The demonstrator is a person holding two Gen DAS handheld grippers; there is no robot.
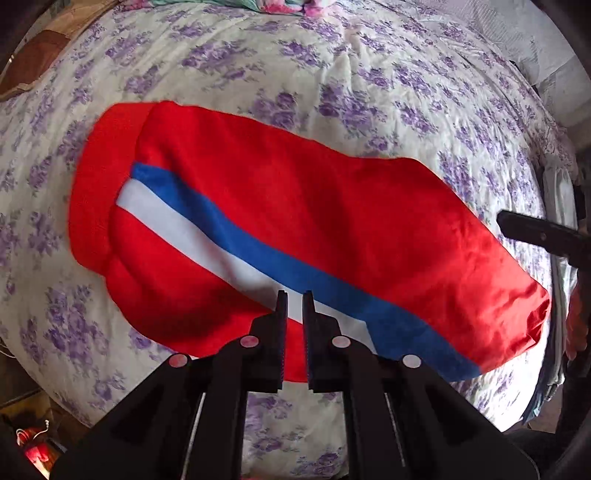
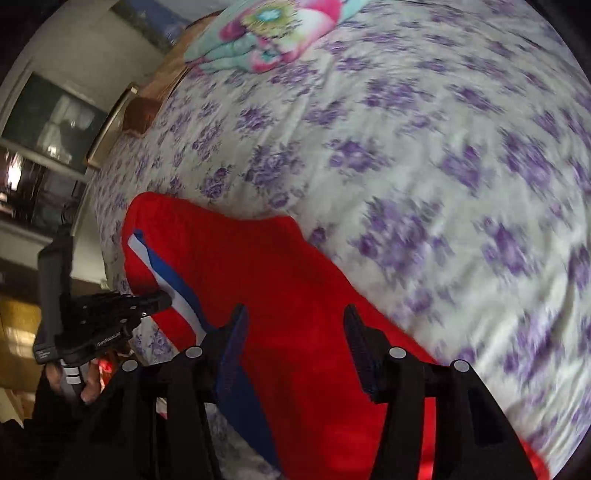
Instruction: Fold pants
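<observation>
Red pants [image 1: 295, 221] with a blue and white side stripe lie folded in a long band across the bed. My left gripper [image 1: 294, 295] hovers above their near edge over the white stripe, its jaws almost closed with a narrow empty gap. My right gripper [image 2: 295, 317] is open and empty above the pants [image 2: 288, 295]. It also shows at the right edge of the left wrist view [image 1: 543, 232]. The left gripper shows in the right wrist view [image 2: 110, 314] beside the striped edge.
The bed is covered by a white sheet with purple flowers [image 1: 332, 74]. A bright floral pillow [image 2: 273, 33] lies at the far end. The bed edge and dark floor are near the left side [image 1: 29, 424]. Furniture and a window [image 2: 48, 122] stand beyond the bed.
</observation>
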